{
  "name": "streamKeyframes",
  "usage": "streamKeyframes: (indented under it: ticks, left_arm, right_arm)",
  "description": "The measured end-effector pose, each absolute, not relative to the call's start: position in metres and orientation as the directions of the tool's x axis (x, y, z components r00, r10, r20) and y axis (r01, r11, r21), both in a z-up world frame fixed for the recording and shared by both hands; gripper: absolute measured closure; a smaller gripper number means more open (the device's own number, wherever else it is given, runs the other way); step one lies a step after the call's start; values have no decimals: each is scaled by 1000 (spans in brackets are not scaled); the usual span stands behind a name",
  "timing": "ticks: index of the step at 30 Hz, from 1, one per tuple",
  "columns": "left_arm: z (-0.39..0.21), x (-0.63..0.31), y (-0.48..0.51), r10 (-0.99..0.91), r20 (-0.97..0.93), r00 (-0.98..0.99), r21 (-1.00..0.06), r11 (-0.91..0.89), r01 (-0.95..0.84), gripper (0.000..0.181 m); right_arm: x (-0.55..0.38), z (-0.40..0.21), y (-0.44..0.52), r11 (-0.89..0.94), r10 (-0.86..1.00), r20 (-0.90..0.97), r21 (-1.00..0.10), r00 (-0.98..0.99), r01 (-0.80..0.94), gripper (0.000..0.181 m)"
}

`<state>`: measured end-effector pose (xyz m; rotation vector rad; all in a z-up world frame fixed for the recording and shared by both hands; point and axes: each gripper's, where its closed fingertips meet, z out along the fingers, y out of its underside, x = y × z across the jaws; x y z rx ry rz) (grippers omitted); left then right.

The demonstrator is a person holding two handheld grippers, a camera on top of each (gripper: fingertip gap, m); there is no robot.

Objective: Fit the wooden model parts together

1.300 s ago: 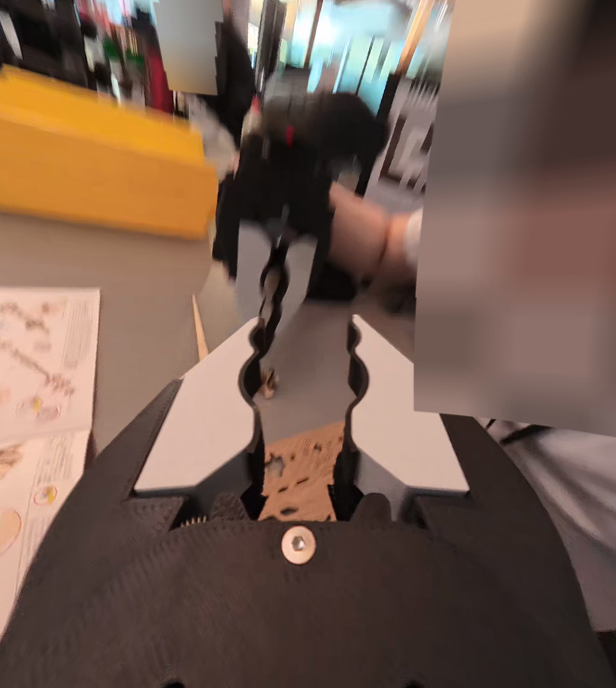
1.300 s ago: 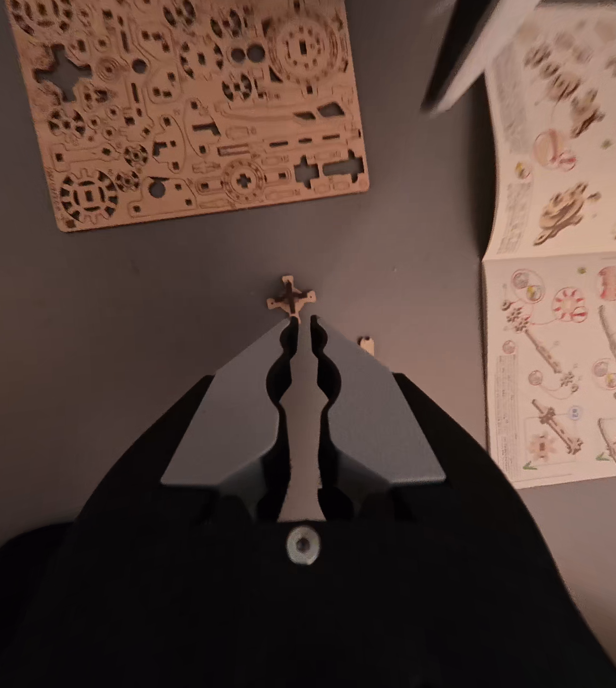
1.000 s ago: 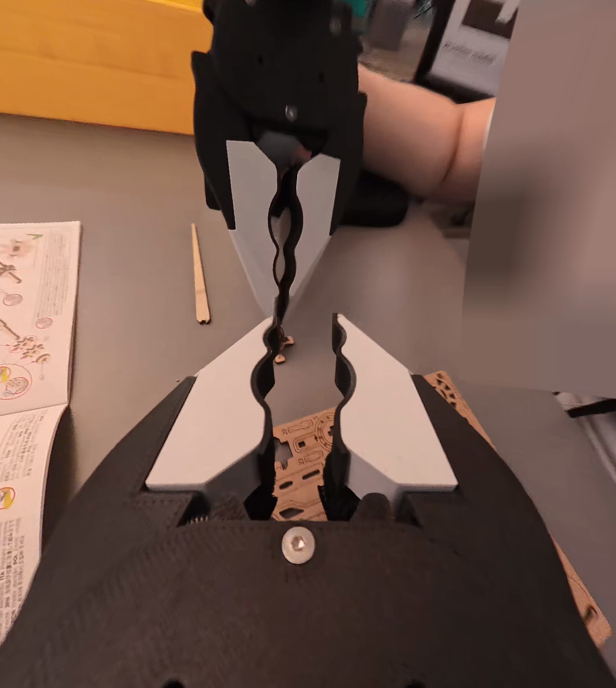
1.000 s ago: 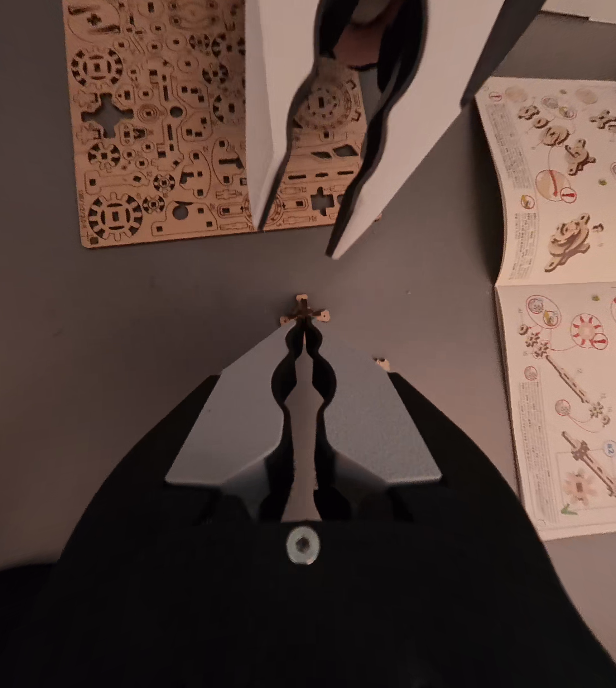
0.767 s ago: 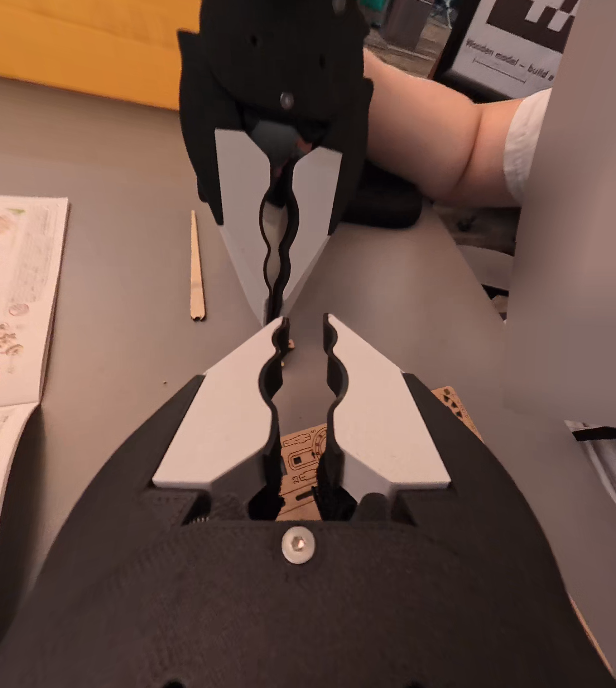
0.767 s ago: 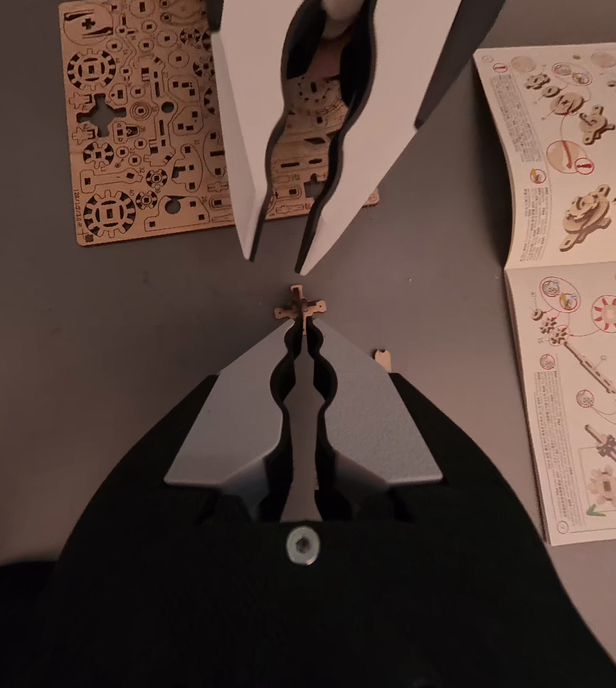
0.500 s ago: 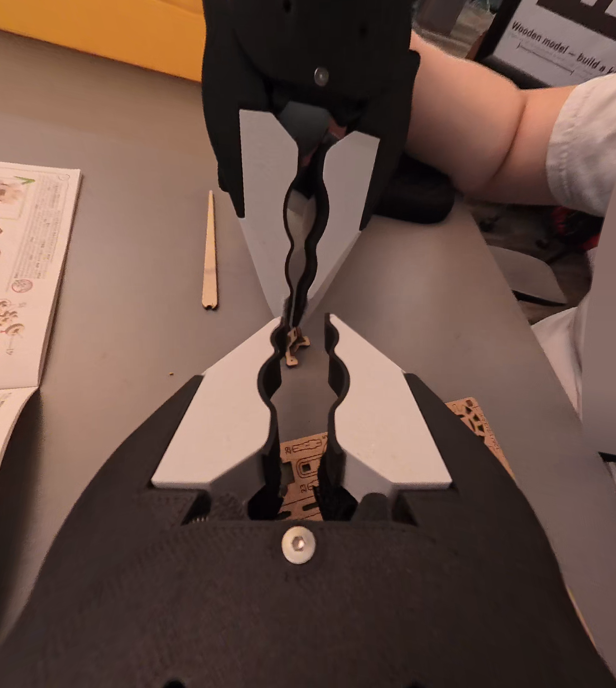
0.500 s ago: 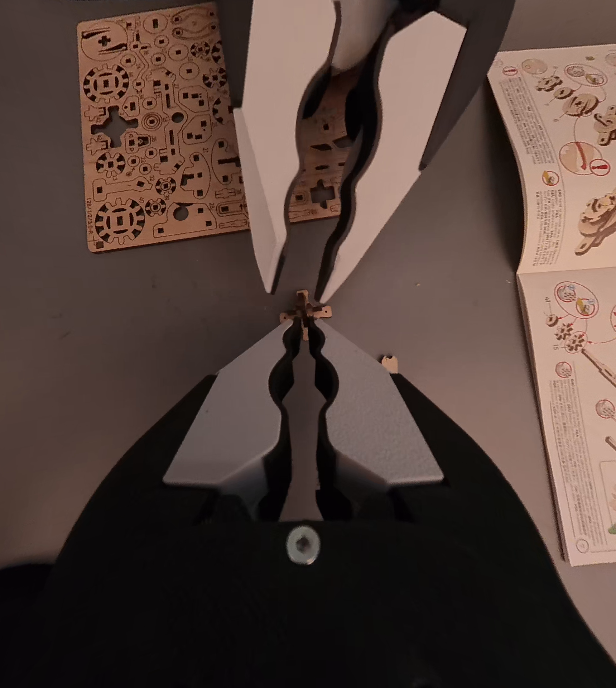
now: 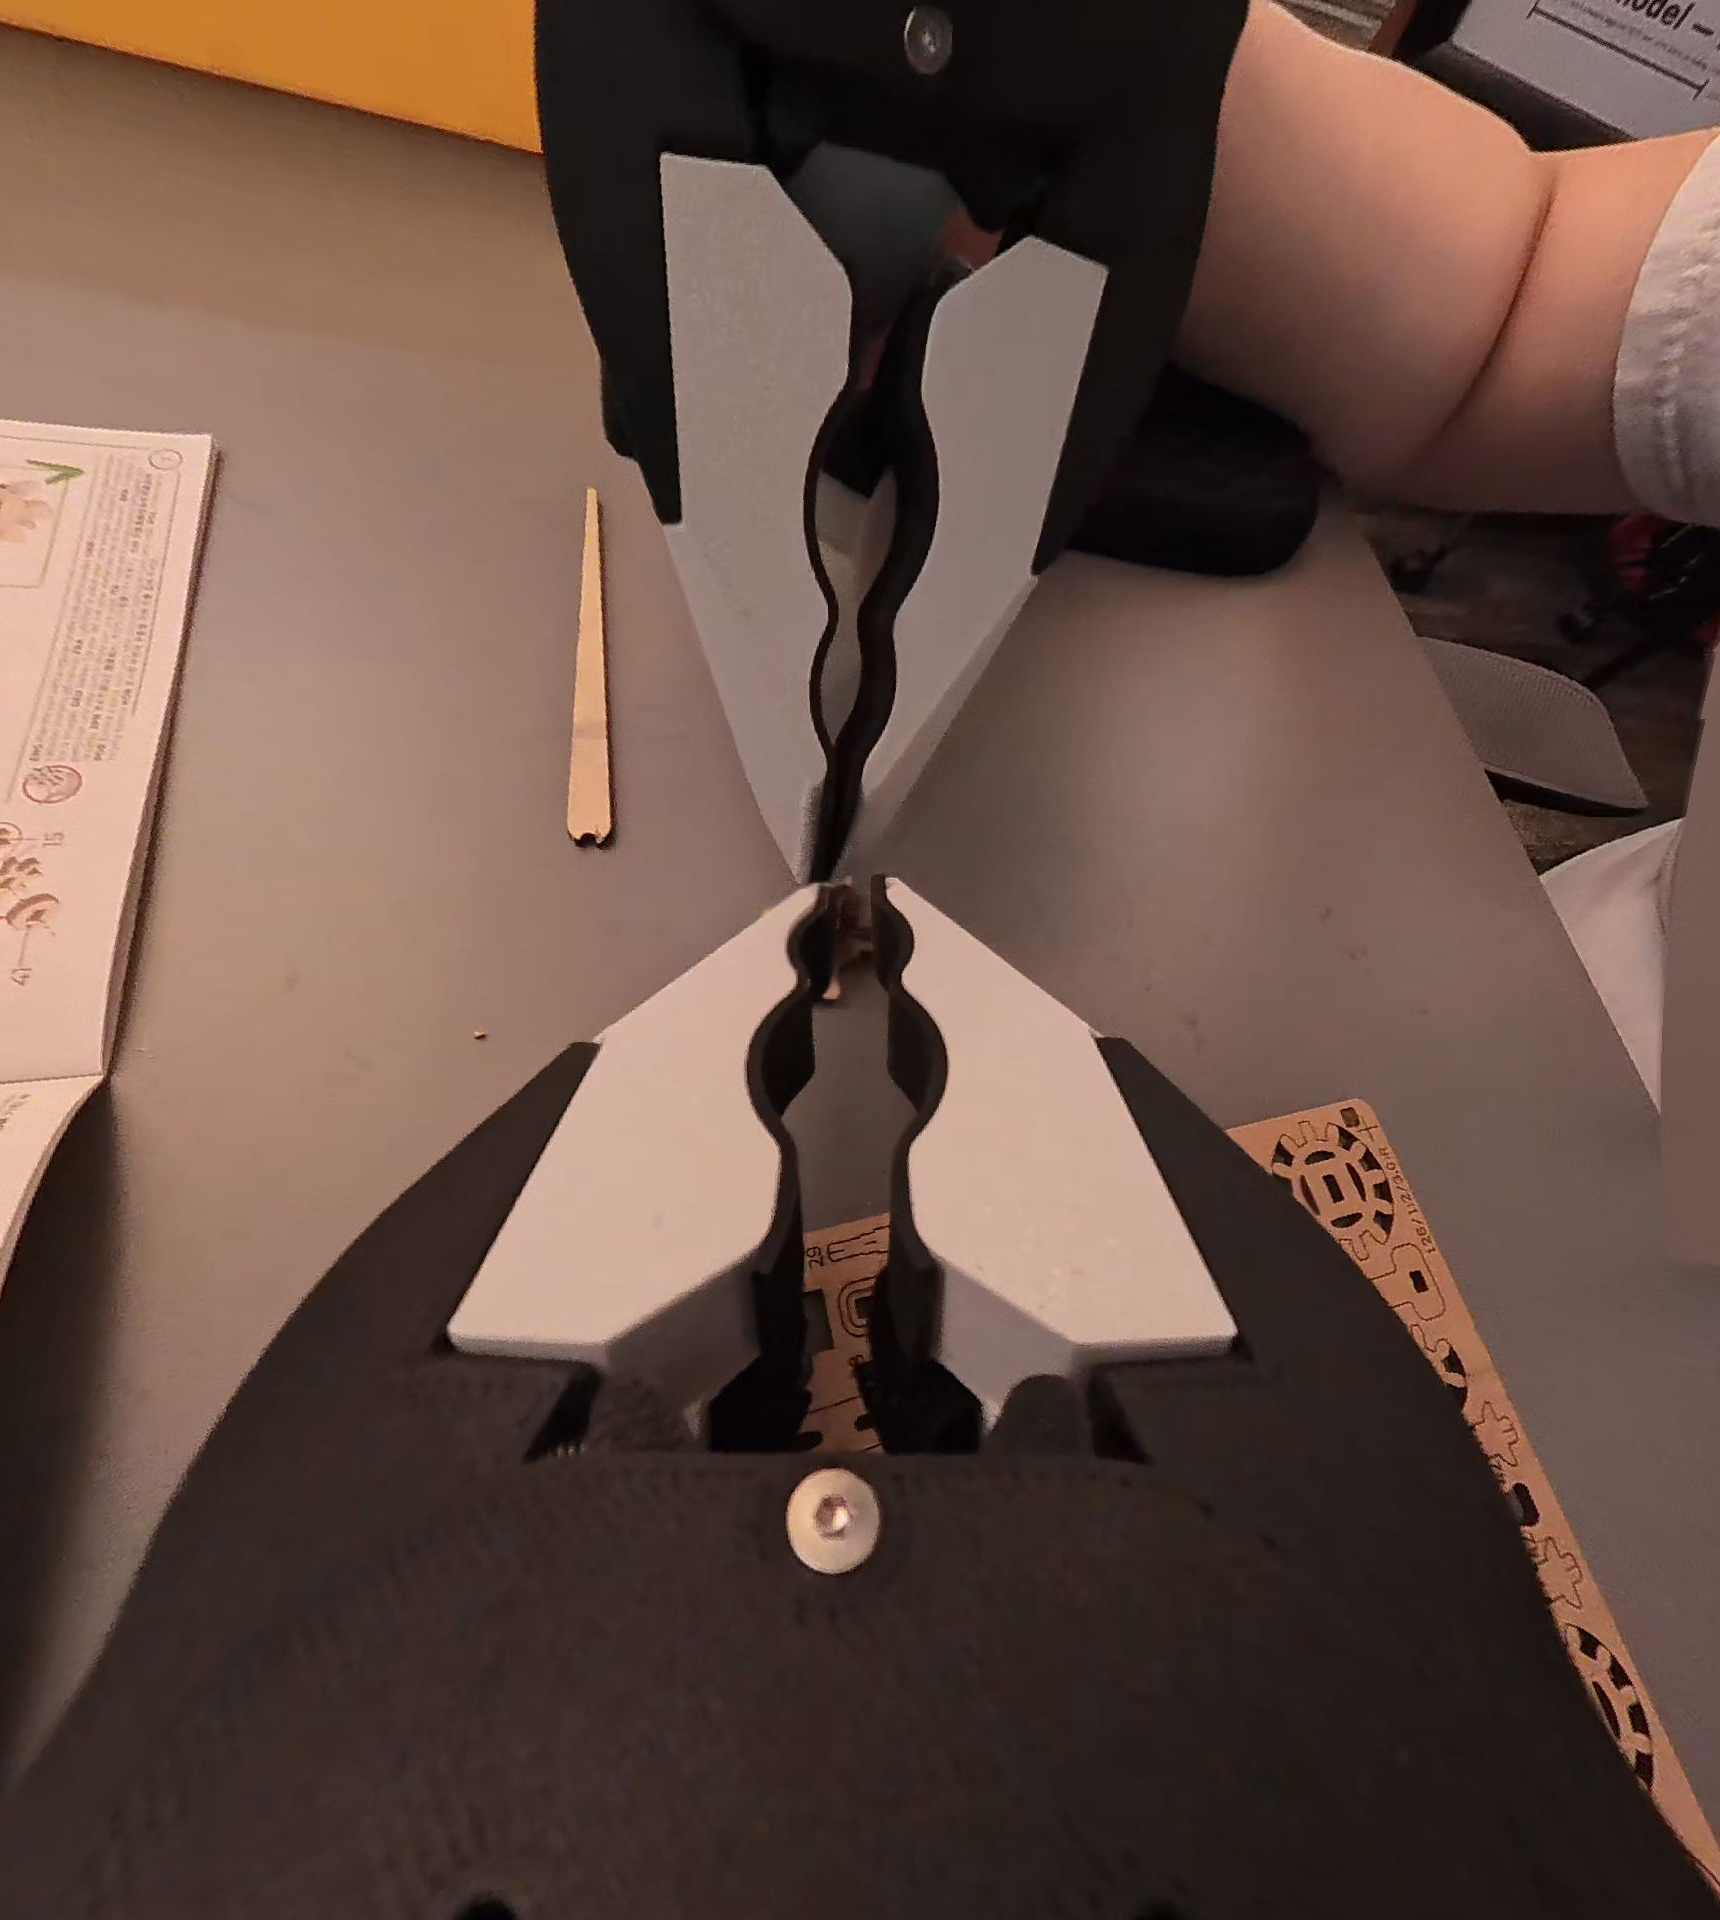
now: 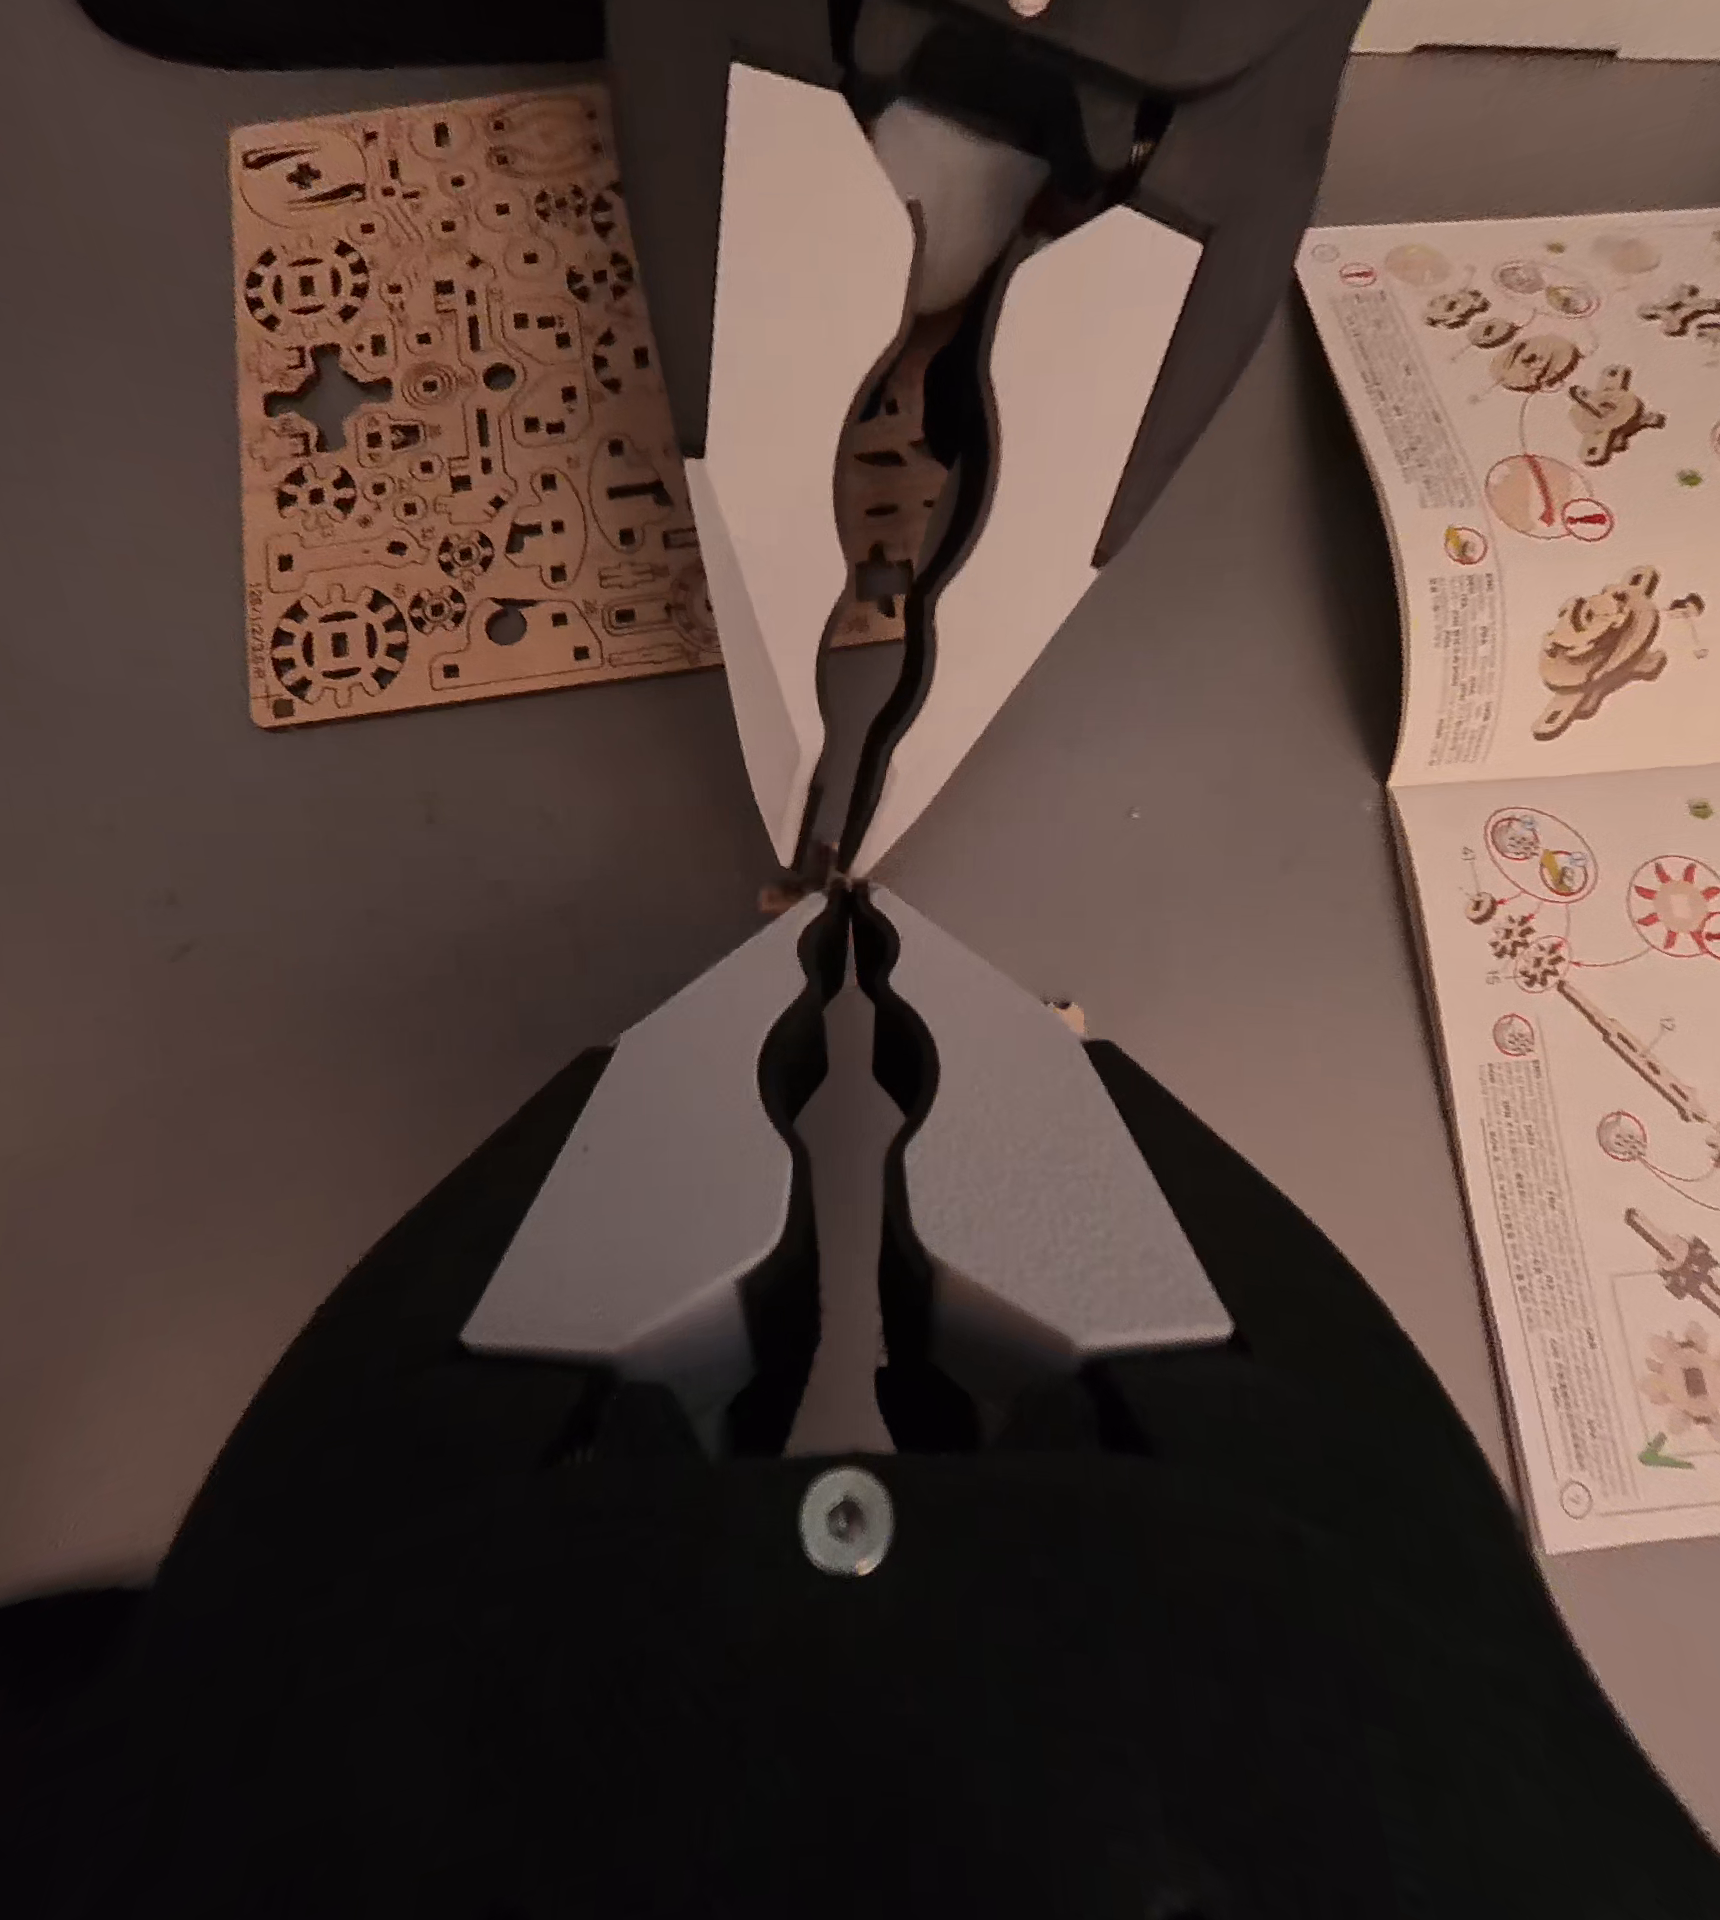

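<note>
A small cross-shaped wooden part [image 9: 843,940] hangs just above the grey table [image 9: 336,374], between two grippers that meet tip to tip. My right gripper [image 10: 848,896] is shut on it; only a bit of the part [image 10: 778,894] shows beside its tips. My left gripper [image 9: 845,891] has its fingers closed in on the same part from the opposite side. In the left wrist view the right gripper [image 9: 828,862] points down from the top. In the right wrist view the left gripper [image 10: 830,862] comes down from the top.
A laser-cut wooden parts sheet [image 10: 440,416] lies on the table, also under my left gripper [image 9: 1355,1195]. An open instruction booklet [image 10: 1614,831] lies beside it. A thin wooden stick [image 9: 591,665] and a tiny loose wooden piece [image 10: 1064,1013] are nearby. A person's arm [image 9: 1407,291] rests at the table's far edge. My two grippers' fingertips are within a few centimetres of each other.
My left gripper swung in toward the right gripper and narrowed its fingers around the small wooden part. The right gripper stayed shut on the part throughout.
</note>
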<state>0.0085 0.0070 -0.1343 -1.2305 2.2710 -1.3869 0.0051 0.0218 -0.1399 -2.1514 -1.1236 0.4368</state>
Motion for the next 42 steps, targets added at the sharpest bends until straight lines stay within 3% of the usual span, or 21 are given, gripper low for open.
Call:
streamKeyframes:
  ticks: [23,42]
  left_arm:
    - [-140,10,6,-753,170,-636,-801,270,-534,180]
    - [-142,12,4,-777,123,-618,-760,327,-562,181]
  right_arm:
    - [2,-149,15,-559,763,-140,-634,632,535,181]
    - [6,-151,13,-480,802,-22,-617,597,623,181]
